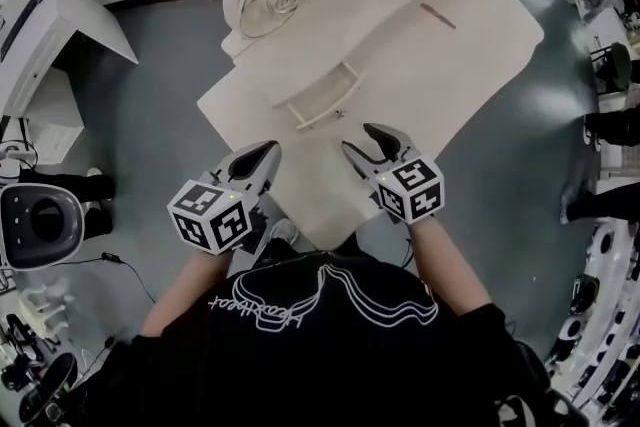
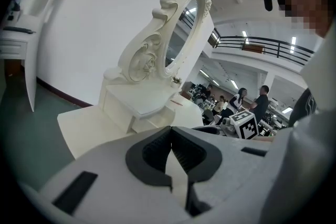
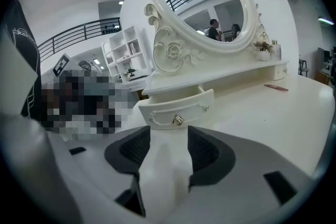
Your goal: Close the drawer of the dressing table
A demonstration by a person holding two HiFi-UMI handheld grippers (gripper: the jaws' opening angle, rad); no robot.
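The white dressing table [image 1: 480,35] carries an oval mirror [image 3: 202,0]. Its small drawer [image 1: 322,100] stands pulled out below the mirror shelf. In the right gripper view the drawer [image 3: 176,107] faces me, with its metal knob [image 3: 179,120] just past the jaws. My right gripper [image 1: 360,139] hovers over the tabletop a little short of the drawer front, open [image 3: 169,135], with nothing between its pads. My left gripper [image 1: 268,149] hangs at the table's near left edge, left of the drawer; its tips touch, shut [image 2: 171,132] on nothing.
A thin reddish stick [image 1: 437,15] lies on the tabletop to the right, and a small potted plant [image 3: 262,49] stands beside the mirror. A white desk [image 1: 50,25] and a round grey device [image 1: 40,220] stand at the left. People [image 2: 261,102] stand far behind.
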